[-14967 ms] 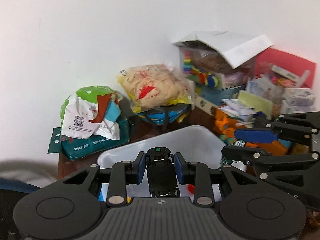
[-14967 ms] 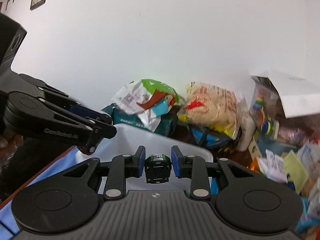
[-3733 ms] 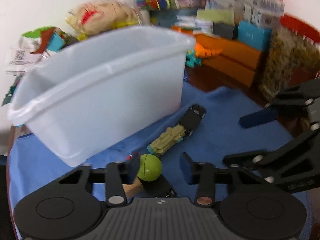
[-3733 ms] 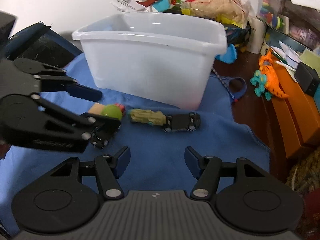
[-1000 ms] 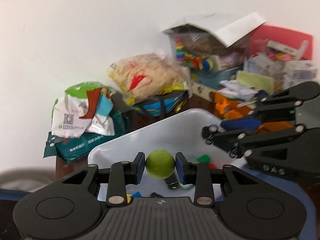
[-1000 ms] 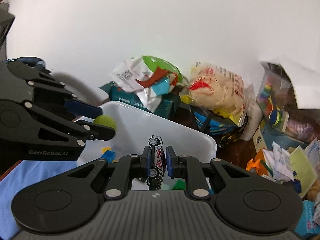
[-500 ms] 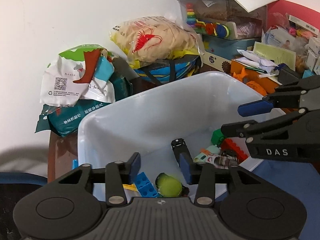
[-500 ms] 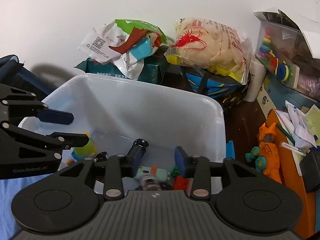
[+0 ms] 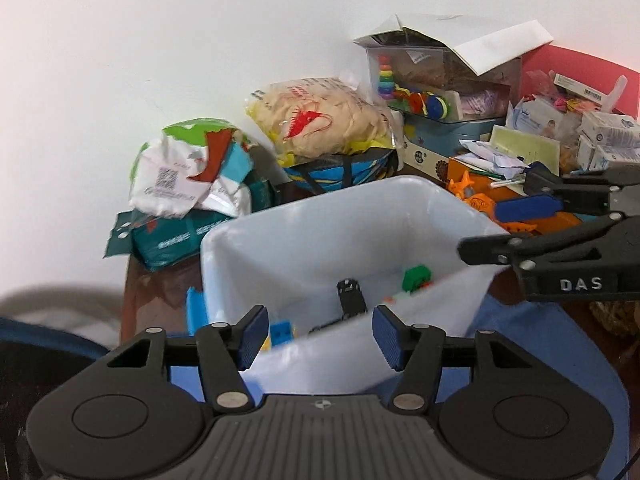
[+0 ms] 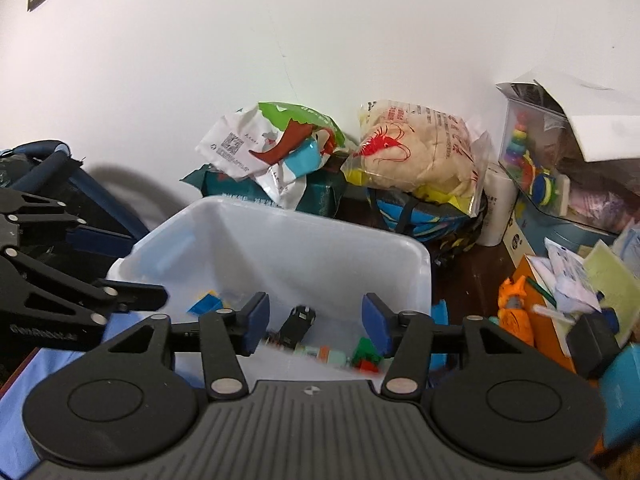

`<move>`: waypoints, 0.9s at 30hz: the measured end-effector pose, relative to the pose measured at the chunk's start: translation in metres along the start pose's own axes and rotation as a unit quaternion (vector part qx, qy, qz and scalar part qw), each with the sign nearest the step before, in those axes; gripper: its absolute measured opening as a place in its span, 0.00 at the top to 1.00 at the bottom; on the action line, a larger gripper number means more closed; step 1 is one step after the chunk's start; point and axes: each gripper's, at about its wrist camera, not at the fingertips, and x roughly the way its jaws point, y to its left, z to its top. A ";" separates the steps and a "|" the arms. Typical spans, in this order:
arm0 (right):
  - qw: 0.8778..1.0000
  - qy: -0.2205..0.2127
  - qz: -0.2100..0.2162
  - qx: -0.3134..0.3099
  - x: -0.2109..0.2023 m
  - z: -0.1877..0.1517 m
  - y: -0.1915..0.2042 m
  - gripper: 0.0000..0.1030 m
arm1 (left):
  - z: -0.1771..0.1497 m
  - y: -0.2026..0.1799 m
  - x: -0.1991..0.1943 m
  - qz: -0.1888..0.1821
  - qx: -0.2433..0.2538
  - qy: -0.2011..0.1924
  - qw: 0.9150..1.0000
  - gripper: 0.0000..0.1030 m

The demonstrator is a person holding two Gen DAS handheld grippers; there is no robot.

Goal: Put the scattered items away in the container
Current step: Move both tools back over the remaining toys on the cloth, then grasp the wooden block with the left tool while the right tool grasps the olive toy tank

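Note:
The white plastic bin [image 9: 304, 216] [image 10: 280, 224] stands on a blue cloth [image 9: 560, 344]. Inside it lie a black toy car [image 9: 351, 296] [image 10: 298, 322], a green brick [image 9: 416, 278] [image 10: 366, 348], blue bricks [image 9: 280, 332] [image 10: 206, 304] and other small toys. My left gripper [image 9: 316, 336] is open and empty, just in front of the bin's near wall. My right gripper [image 10: 316, 322] is open and empty over the bin's near edge. Each gripper shows in the other's view, the right [image 9: 500, 228] and the left [image 10: 120, 276].
Behind the bin are snack bags [image 9: 192, 176] [image 9: 320, 120], a clear box of toys [image 9: 436, 80], an orange dinosaur [image 10: 516, 312] and stacked boxes and papers [image 9: 560, 148] at the right. A dark blue chair [image 10: 52, 176] stands at the left.
Both grippers have pulled back and up from over the bin and stay open. The green ball dropped a second ago is hidden now behind the bin's near wall.

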 end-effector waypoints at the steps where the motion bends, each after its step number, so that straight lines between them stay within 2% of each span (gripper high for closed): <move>1: 1.000 0.002 0.000 0.000 -0.004 -0.006 0.001 0.38 | -0.007 -0.001 -0.005 0.004 -0.009 0.000 1.000 0.40; 4: 1.000 0.023 -0.001 -0.002 -0.008 -0.031 0.007 0.35 | -0.030 -0.007 -0.010 -0.002 -0.022 0.014 1.000 0.39; 10: 0.995 0.095 0.013 0.010 -0.003 -0.082 0.014 0.35 | -0.080 -0.032 0.003 0.000 0.022 0.079 0.997 0.39; 14: 0.992 0.125 0.023 0.023 -0.003 -0.103 0.016 0.35 | -0.104 -0.040 0.011 -0.003 0.025 0.113 0.993 0.39; 19: 0.990 0.131 0.030 0.039 -0.007 -0.116 0.018 0.35 | -0.113 -0.046 0.014 -0.006 0.028 0.121 0.992 0.39; 23: 0.991 0.125 0.036 0.021 -0.006 -0.117 0.026 0.35 | -0.113 -0.047 0.018 -0.016 0.014 0.118 0.993 0.39; 27: 0.992 0.122 0.042 -0.008 0.003 -0.114 0.036 0.44 | -0.111 -0.050 0.026 -0.028 0.014 0.116 0.993 0.40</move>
